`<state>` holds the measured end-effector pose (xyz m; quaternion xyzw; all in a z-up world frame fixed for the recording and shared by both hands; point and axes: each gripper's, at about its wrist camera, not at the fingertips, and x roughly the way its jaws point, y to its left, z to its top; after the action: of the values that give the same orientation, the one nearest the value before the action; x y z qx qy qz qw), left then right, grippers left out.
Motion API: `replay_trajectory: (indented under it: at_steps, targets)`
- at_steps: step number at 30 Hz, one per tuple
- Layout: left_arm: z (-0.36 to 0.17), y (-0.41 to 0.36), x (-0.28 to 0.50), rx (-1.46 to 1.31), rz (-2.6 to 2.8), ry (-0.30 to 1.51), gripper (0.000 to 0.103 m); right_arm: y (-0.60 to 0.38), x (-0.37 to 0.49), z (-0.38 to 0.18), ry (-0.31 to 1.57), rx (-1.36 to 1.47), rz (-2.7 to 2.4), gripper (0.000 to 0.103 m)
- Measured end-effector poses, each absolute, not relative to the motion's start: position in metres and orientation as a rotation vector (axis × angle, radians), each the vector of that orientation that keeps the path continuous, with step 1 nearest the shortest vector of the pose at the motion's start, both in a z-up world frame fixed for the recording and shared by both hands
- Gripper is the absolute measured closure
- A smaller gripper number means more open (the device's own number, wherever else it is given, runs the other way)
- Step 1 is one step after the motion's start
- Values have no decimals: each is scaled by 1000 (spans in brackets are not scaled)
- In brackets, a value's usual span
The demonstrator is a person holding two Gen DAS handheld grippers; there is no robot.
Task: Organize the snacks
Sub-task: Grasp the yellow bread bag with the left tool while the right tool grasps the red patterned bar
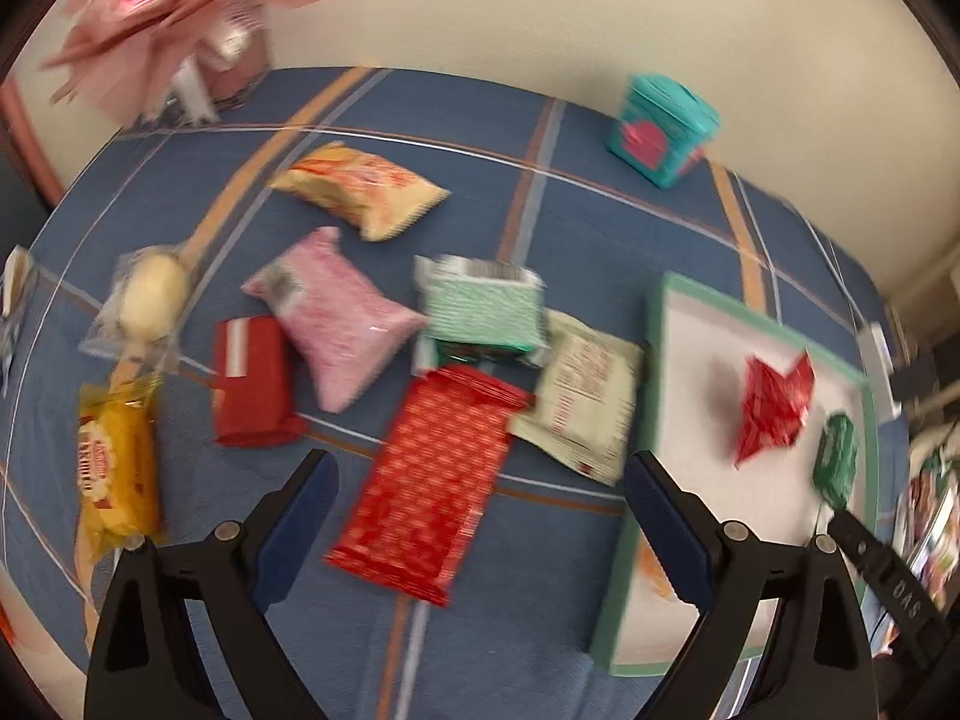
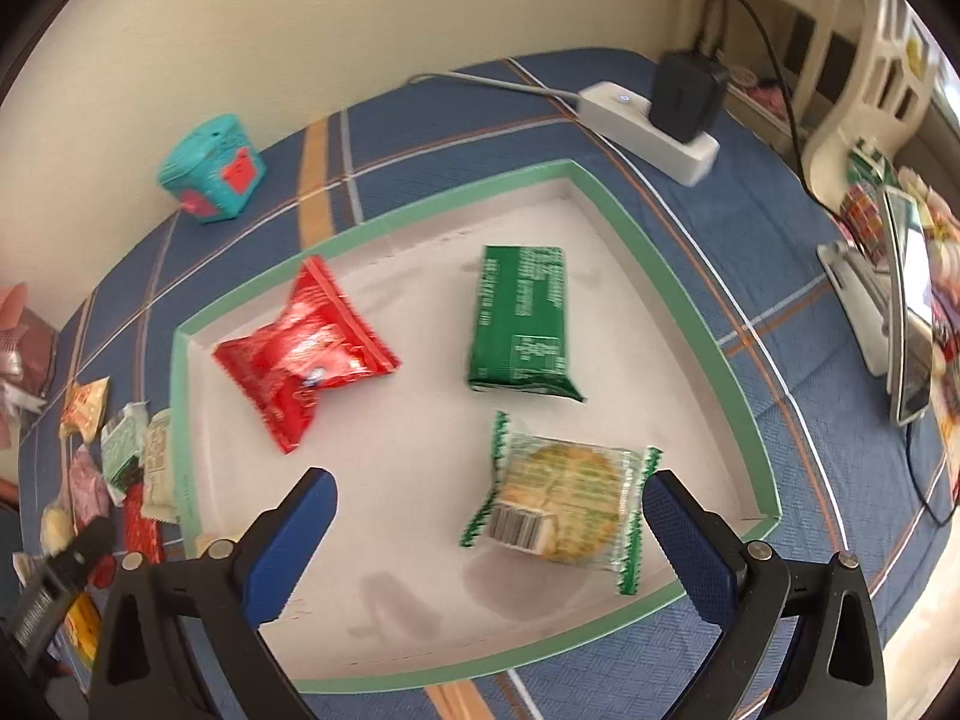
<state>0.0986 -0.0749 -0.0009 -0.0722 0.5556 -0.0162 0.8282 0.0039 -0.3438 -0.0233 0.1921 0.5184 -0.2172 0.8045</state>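
Several snack packets lie loose on the blue checked cloth in the left wrist view: a long red packet [image 1: 429, 483], a pink one [image 1: 336, 315], a mint green one [image 1: 483, 309], a cream one [image 1: 585, 399], a small red box [image 1: 252, 387] and a yellow one [image 1: 114, 474]. My left gripper [image 1: 480, 516] is open above the long red packet. The white tray with a green rim [image 2: 678, 276] holds a red packet [image 2: 300, 354], a green packet [image 2: 522, 324] and a clear-wrapped biscuit [image 2: 564, 510]. My right gripper [image 2: 489, 531] is open and empty over the tray, with the biscuit lying below, just inside the right finger.
A teal box [image 1: 660, 129] stands at the back by the wall. A white power strip with a black charger [image 2: 660, 120] lies behind the tray. A pink bouquet [image 1: 168, 12] is at the back left. The table's right edge has a phone stand [image 2: 900, 312].
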Motion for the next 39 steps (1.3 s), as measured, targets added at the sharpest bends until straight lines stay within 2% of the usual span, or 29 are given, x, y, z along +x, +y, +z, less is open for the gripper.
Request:
replay_trajectory:
  at_steps: [11, 25, 39]
  targets:
    - [1, 9, 98, -124, 177, 1138, 7, -271, 30, -8, 1121, 227, -314, 0]
    - [4, 97, 80, -239, 335, 1115, 7, -147, 58, -18, 1122, 182, -22, 0]
    - [-49, 109, 88, -297, 334, 1258, 7, -96, 82, -70, 1206, 127, 33, 0]
